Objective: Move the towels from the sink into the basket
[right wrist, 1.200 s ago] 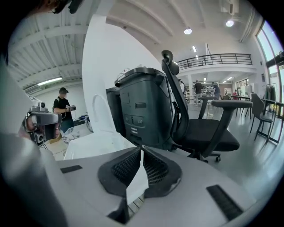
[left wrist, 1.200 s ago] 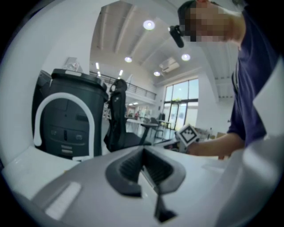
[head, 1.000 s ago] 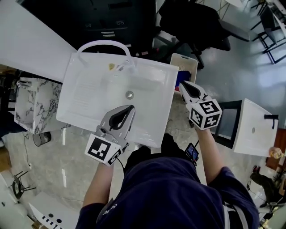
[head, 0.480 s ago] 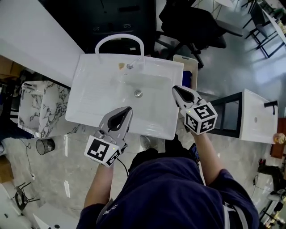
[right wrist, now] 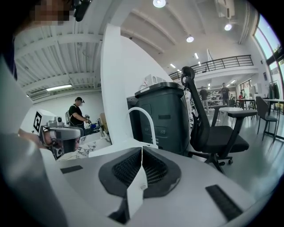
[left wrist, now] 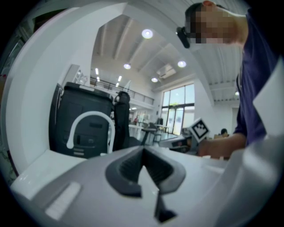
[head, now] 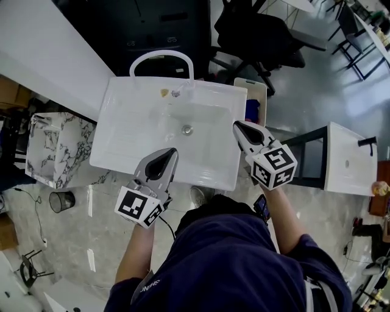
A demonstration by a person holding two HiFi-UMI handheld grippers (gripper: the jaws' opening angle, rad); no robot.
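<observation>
Past the near white fixture we see a black office chair (head: 259,30) and a dark cabinet (head: 152,27) standing side by side on the grey floor (head: 317,85), with a broad white counter (head: 42,55) running off to the upper left. To the left we find a marble-patterned block (head: 55,149) and, just below it, a small dark cup (head: 61,200); to the right a second white basin (head: 344,158) with a black tap sits beside a black frame (head: 304,152). In the right gripper view we also make out a person in dark clothes and a cap (right wrist: 76,116) far off, round ceiling lights (right wrist: 159,3) and a railed mezzanine (right wrist: 222,62).
</observation>
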